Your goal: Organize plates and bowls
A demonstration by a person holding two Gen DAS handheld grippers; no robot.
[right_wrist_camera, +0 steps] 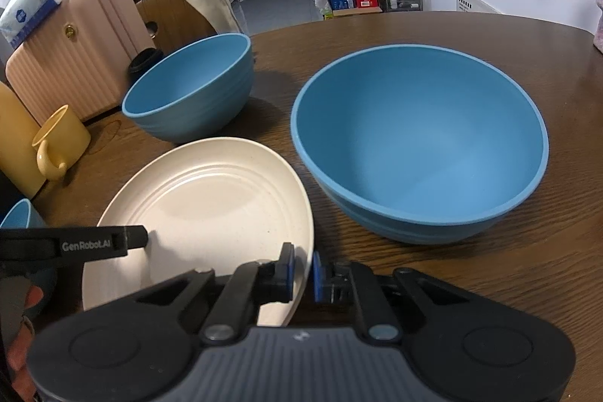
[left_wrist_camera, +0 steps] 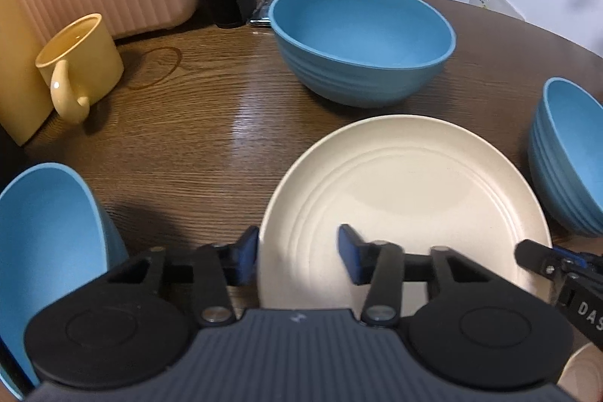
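The right gripper (right_wrist_camera: 301, 270) pinches the cream plate's (right_wrist_camera: 211, 206) near rim on the wooden table (right_wrist_camera: 527, 270); the left gripper (left_wrist_camera: 297, 251) straddles the opposite rim, spread. Lifted one-sided, I'd guess the plate tilts and slips against the large blue bowl (right_wrist_camera: 418, 145).

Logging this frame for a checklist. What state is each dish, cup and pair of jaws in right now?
Round cream plate: flat on the wooden table, empty, rim between the right jaws.
Big blue bowl: upright, empty.
Far blue bowl: upright, empty.
Near-left blue bowl: upright, empty as far as visible.
Yellow mug: upright.
Left gripper: jaws open over the plate's edge.
Right gripper: jaws nearly closed on the plate rim.
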